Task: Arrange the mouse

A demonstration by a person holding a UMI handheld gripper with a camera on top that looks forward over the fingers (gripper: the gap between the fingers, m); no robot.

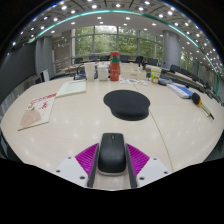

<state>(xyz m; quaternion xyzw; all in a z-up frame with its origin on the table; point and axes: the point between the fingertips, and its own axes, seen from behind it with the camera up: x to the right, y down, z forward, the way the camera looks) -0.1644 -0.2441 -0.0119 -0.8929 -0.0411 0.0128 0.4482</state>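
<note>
Black mouse — between jaws | pads touching its sides

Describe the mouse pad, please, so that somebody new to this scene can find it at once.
Look at the big pale table. The mouse pad lies flat near its middle, beyond the gripper, whose fingers press on a black mouse. It is the only dark round shape there; the papers beside it are light.
</note>
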